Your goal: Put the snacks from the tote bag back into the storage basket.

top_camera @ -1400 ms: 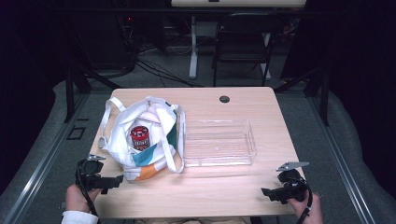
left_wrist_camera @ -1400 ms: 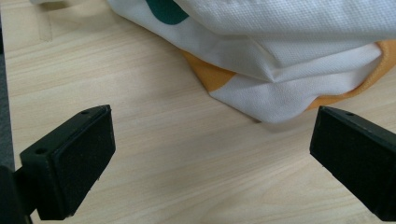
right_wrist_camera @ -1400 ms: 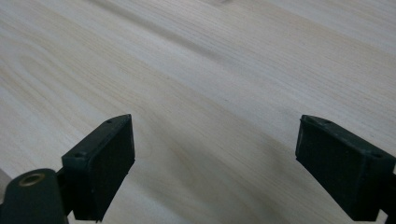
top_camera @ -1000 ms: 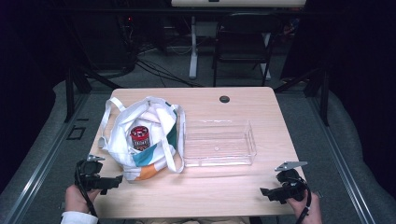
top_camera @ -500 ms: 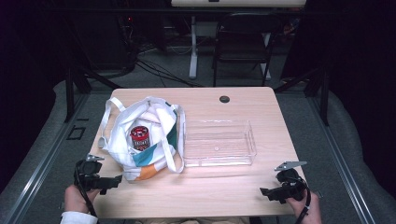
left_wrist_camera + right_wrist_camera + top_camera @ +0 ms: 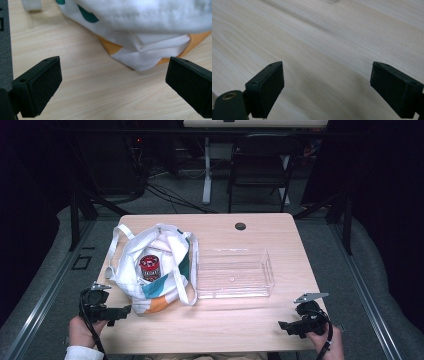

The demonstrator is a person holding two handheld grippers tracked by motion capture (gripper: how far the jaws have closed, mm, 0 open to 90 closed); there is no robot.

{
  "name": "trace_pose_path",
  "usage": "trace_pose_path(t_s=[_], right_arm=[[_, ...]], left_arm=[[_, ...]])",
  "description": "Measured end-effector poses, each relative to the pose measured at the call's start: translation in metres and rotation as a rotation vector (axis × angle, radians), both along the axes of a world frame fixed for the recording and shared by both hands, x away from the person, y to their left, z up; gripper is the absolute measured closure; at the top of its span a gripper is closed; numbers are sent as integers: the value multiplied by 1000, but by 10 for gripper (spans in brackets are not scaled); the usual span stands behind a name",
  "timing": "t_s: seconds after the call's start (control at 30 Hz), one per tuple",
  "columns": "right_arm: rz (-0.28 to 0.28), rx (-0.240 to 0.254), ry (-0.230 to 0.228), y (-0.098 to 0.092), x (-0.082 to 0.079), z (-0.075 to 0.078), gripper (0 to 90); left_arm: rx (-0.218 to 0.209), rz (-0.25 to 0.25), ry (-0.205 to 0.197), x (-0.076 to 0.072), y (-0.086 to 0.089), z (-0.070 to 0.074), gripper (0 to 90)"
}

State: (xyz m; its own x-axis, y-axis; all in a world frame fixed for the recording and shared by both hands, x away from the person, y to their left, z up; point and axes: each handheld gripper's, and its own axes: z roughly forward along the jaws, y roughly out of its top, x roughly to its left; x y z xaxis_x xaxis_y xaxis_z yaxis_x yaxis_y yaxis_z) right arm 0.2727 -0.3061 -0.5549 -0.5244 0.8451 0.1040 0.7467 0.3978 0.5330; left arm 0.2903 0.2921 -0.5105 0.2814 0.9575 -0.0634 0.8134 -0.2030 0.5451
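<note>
white cloth bag, soft and crumpled with teal and orange patches, lies just ahead of the left gripper, jaws wide and empty. a red can sits inside. right gripper gapes empty over pale wood table, near a clear plastic tray.

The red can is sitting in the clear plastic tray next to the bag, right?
Not quite. The red can sits inside the open white tote bag, not in the clear plastic tray, which lies beside the bag with nothing in it. The high view shows this.
</note>
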Motion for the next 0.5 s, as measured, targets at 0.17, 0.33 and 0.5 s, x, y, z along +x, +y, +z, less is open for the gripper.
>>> trace_pose_path(t_s=[0.17,0.33,0.5], right_arm=[[1,-3,4,0,0,0,113],[0,-2,0,0,0,0,113],[2,5,8,-1,0,0,112]], left_arm=[[-8,-6,-38,2,-6,12,13],[3,-29,-62,7,-12,23,15],[-7,-36,-96,12,-15,38,18]])
